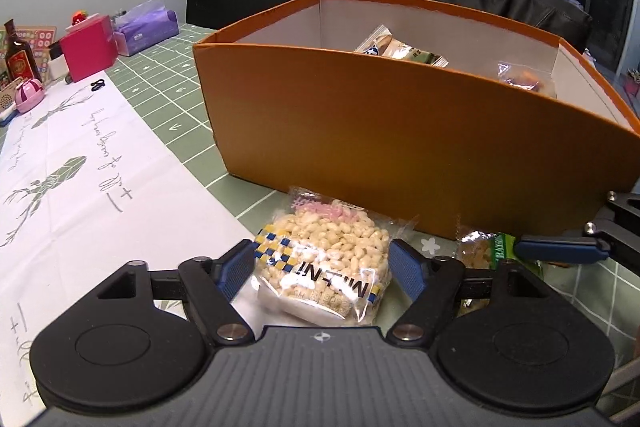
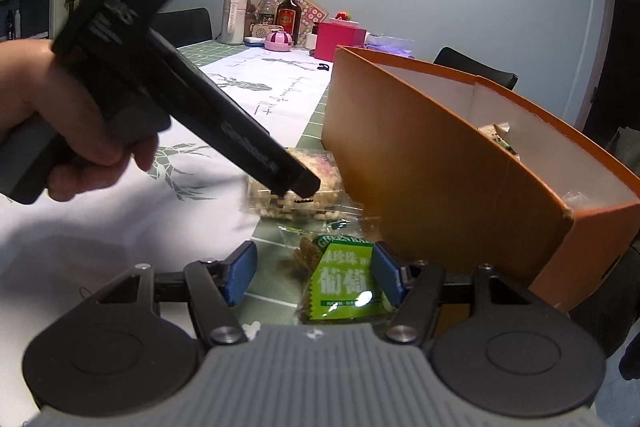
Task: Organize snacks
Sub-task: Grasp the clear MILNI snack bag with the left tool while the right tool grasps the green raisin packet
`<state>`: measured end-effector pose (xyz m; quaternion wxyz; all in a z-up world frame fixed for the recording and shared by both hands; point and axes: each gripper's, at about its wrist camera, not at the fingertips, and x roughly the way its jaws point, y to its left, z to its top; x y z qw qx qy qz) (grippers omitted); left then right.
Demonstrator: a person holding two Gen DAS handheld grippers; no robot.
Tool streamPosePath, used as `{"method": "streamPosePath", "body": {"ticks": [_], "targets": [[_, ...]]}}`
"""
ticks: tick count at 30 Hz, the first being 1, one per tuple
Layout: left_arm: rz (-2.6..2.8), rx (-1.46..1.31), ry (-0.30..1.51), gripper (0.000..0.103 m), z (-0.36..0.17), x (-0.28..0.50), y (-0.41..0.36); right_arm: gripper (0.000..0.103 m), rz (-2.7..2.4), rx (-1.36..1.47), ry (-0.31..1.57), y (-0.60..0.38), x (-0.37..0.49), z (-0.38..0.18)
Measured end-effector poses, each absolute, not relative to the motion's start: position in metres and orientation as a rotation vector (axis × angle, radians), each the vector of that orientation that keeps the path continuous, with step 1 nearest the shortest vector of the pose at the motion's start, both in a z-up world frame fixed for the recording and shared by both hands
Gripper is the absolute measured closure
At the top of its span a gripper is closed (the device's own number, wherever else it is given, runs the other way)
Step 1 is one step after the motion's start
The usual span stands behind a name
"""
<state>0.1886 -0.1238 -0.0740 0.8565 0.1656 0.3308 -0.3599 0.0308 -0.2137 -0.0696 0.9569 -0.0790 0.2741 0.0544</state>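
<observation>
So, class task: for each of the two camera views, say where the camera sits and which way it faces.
Left wrist: sits on the left gripper, facing down over the puffed-rice pack toward the orange box; its open fingers show.
Right wrist: sits on the right gripper, facing the green snack pack; its fingers and the person's left hand show.
Shared: box, both packs, white runner.

Looking down at right tongs (image 2: 314, 275) straddling a green snack packet (image 2: 344, 287) on the counter (image 2: 276, 297), blue pads (image 2: 240, 273) not pressing it. Left hand (image 2: 52, 115) gripping the left tongs (image 2: 298, 189) over a puffed rice pack (image 2: 320, 183). Orange box (image 2: 440, 163) sitting just beside, wrappers inside.
</observation>
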Motion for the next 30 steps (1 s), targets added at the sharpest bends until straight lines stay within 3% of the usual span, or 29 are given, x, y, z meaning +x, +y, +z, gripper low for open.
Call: {"method": "streamPosePath", "body": {"ticks": [9,18,23,30], "targets": [[-0.763,0.364,0.69,0.0,-0.079,0.2,-0.13,0.04,0.095,-0.166,0.566,-0.211,0.032,-0.074],[-0.732,0.416,0.717,0.002,-0.087,0.194,-0.132,0.041,0.088,-0.174,0.568,-0.211,0.035,-0.078],[-0.666,0.354,0.737,0.005,-0.086,0.179,-0.107,0.062,0.109,-0.197,0.561,-0.212,0.033,-0.078],[-0.584,0.275,0.765,0.006,-0.084,0.14,-0.062,0.08,0.164,-0.161,0.574,-0.209,0.03,-0.074]]}}
